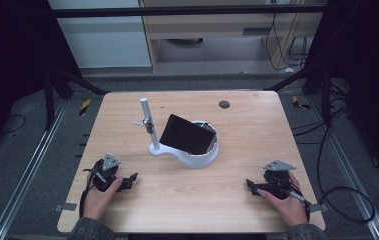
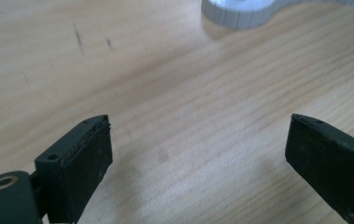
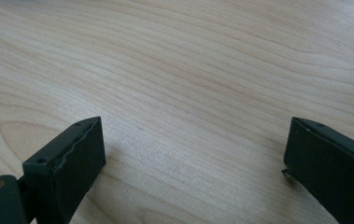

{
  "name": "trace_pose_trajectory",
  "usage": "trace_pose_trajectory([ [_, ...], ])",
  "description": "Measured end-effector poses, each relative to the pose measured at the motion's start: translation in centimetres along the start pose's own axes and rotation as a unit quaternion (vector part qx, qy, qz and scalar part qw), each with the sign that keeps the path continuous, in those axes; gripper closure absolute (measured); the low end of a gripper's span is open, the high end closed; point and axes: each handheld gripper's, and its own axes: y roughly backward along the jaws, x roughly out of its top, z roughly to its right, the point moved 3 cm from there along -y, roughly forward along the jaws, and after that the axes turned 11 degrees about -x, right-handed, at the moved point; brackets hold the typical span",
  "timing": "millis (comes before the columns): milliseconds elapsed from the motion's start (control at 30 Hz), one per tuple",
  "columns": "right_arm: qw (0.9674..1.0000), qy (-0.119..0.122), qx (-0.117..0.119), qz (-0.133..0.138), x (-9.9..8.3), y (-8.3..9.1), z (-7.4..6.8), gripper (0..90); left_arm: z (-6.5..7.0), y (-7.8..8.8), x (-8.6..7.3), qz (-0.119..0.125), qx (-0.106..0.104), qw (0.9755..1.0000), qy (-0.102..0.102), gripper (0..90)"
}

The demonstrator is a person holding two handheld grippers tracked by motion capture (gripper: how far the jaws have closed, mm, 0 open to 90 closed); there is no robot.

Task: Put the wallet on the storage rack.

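Note:
A white stand (image 1: 192,156) with a round base and an upright post (image 1: 148,122) sits mid-table; a dark tablet (image 1: 187,134) leans tilted in it. My left gripper (image 1: 129,181) rests low over the table's front left, held by a hand, open with only bare wood between its jaws (image 2: 198,154). The stand's white base (image 2: 240,11) lies ahead of it. At the front right my right gripper (image 1: 251,186) also stands open over bare wood (image 3: 193,154), with nothing between its pads.
The wooden table (image 1: 247,145) has a small dark round cap (image 1: 224,104) near its back edge. Metal frame rails and cables run around the table on the floor. A white cabinet and wooden furniture stand behind.

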Motion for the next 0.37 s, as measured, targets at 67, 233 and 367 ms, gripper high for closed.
trace_pose_trajectory([
  [67, 1.0000, 0.000, -0.003, 0.000, 0.06, -0.08, 0.07, 5.7, -0.26, -0.13, -0.28, -0.010, -0.002, 0.9999, 0.002, 6.9],
  [233, 1.0000, 0.000, -0.009, -0.004, 0.04, -0.13, -0.08, 3.5, -0.58, -0.16, -0.66, -0.011, -0.003, 0.9999, 0.009, 4.0],
  [367, 0.9999, -0.006, -0.011, -0.005, -0.03, -0.05, -0.17, 3.2, -0.56, -0.13, -0.71, -0.012, -0.004, 0.9999, 0.010, 3.5],
])
